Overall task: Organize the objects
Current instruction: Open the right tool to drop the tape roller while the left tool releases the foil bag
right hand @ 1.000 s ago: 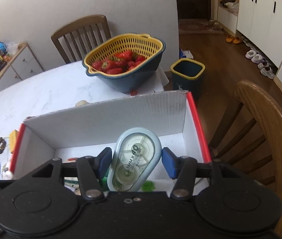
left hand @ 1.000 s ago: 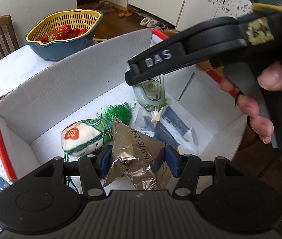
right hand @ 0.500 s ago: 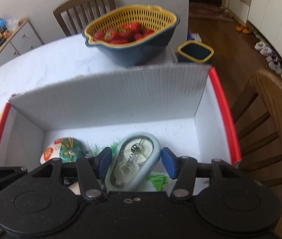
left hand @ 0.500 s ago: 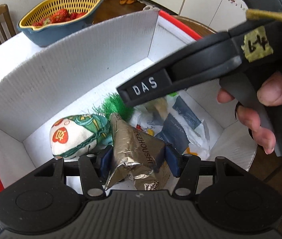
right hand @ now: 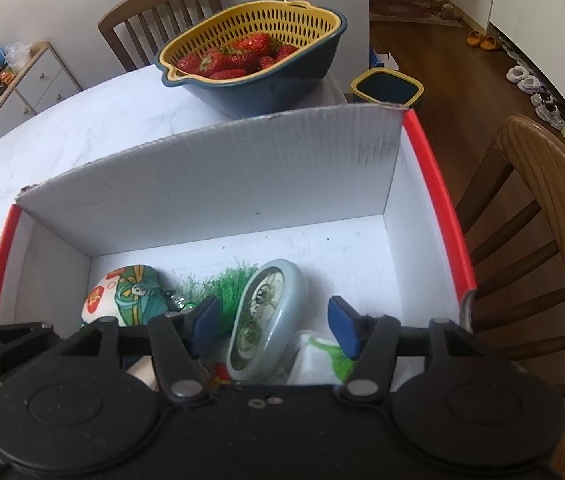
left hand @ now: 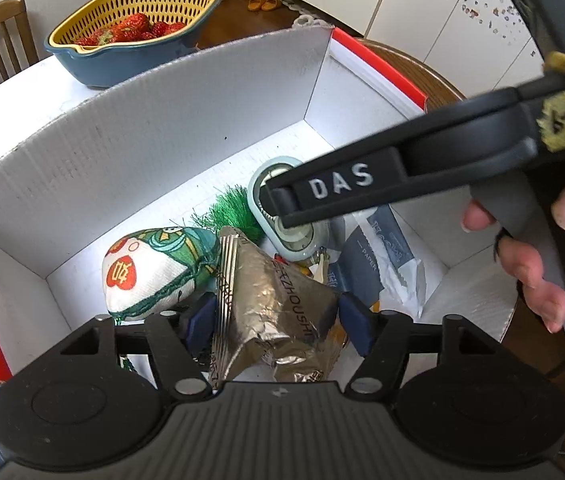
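The white box (right hand: pixel 210 184) holds a foil packet (left hand: pixel 274 304), tape dispenser (right hand: pixel 266 316) and pouch (left hand: pixel 154 268); both hand-held grippers, left (left hand: pixel 278 324) and right (right hand: pixel 272 324), are opening, pads clear. A strawberry basket (right hand: pixel 258 52) sits behind on the tabletop (right hand: pixel 82 128).

Setting: a lived-in home, dining area. Evidence: round white marble-look table (right hand: pixel 82 128) with wooden spindle-back chairs, one upper centre (right hand: pixel 162 16) and one at right edge (right hand: pixel 542 216). Yellow colander of strawberries in a blue bowl (right hand: pixel 254 56) on the table. Wood floor at upper right with slippers (right hand: pixel 482 40) and shoes (right hand: pixel 538 96) lined along white cabinets (right hand: pixel 542 12). Small bin (right hand: pixel 386 88) on floor. Low drawer unit (right hand: pixel 38 80) cluttered with toys, upper left.
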Tool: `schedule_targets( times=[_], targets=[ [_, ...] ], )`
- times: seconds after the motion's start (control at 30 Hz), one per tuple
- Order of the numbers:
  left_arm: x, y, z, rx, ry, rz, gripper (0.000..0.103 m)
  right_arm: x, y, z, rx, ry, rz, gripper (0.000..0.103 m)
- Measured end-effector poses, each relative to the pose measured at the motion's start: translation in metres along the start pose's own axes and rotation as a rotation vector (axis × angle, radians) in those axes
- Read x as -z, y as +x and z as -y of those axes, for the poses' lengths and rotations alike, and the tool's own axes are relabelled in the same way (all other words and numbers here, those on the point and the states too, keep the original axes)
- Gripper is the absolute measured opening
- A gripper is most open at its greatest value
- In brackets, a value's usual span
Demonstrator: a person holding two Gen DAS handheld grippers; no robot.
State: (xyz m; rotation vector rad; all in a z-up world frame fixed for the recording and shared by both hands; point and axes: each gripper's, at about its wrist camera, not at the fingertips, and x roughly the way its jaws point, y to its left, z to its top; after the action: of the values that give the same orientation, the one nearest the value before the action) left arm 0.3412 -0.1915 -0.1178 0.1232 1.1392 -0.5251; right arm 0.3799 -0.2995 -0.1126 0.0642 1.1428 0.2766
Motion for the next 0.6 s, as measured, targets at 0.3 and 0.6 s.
schedule_targets(
  times=[0.3, 0.6],
  targets=[
    [0.001, -0.023, 0.000, 0.004, -0.013, 0.070, 0.075, 0.007, -0.030, 0.003, -0.042, 0.032, 0.047, 0.070],
    [0.005, -0.043, 0.004, 0.010, -0.004, 0.126, 0.079, 0.019, -0.058, 0.000, -0.066, 0.038, 0.097, 0.077]
  ],
)
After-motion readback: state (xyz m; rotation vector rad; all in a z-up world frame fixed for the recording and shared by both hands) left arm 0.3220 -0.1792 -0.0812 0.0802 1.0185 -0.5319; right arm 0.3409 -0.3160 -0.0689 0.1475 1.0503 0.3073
